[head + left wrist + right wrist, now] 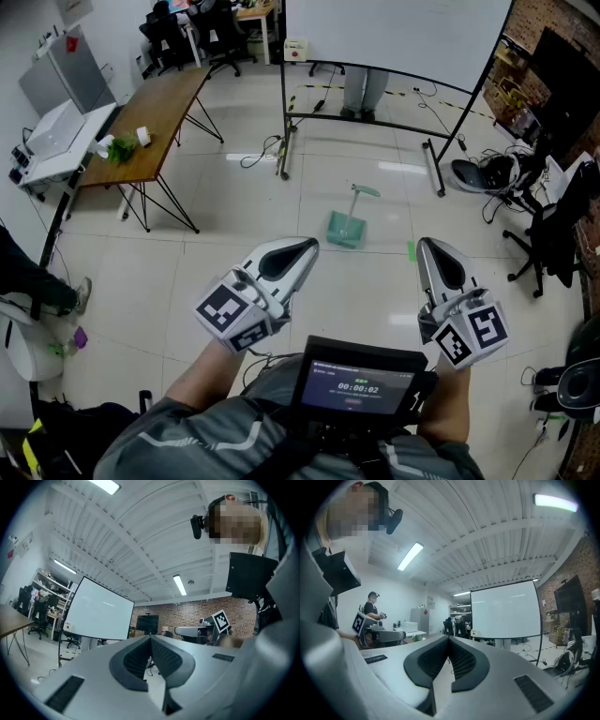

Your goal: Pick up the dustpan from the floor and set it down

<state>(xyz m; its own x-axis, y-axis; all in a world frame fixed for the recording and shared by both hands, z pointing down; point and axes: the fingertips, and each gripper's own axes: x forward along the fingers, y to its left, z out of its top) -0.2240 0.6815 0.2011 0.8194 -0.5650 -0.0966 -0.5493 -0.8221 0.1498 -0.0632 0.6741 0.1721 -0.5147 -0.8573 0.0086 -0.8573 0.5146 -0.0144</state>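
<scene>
Smooth white left tool (311, 247), flat green dustpan (345, 230)

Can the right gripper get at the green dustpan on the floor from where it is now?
Probably not yet. The dustpan lies ahead on the floor, well apart from the right gripper, whose jaws are shut. Nothing stands between them, so stepping closer, opening and lowering should do.

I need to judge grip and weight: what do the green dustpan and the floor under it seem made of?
Dustpan: probably plastic, uniform pale green, thin pan with slim handle; finish too small to tell. Floor: pale glossy tile, likely ceramic; grout lines and light reflections show.
</scene>
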